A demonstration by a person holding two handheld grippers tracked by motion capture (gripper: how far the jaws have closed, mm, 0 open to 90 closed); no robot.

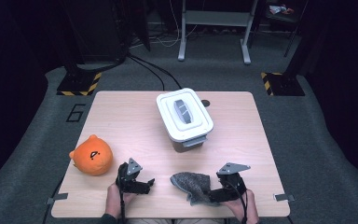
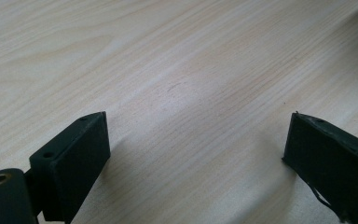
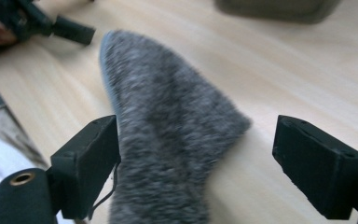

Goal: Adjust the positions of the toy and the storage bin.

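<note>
Right gripper (image 3: 196,154) stands wide open around the grey fuzzy sock (image 3: 168,140), which lies flat between its jaws at the near edge of the counter (image 1: 135,121), unclamped. The sock looks soft, light and limp: it should sag and fold when lifted, and cannot slip or break. Pinching a bunched fold at mid-length, or the thicker end nearest the hand, seems the surest hold. Left gripper (image 2: 196,149) hovers close over bare wood just beside it, jaws spread wide and empty. Farther back stands a white lidded bin (image 1: 184,119); an orange plush toy (image 1: 92,155) sits at the left edge.
</note>
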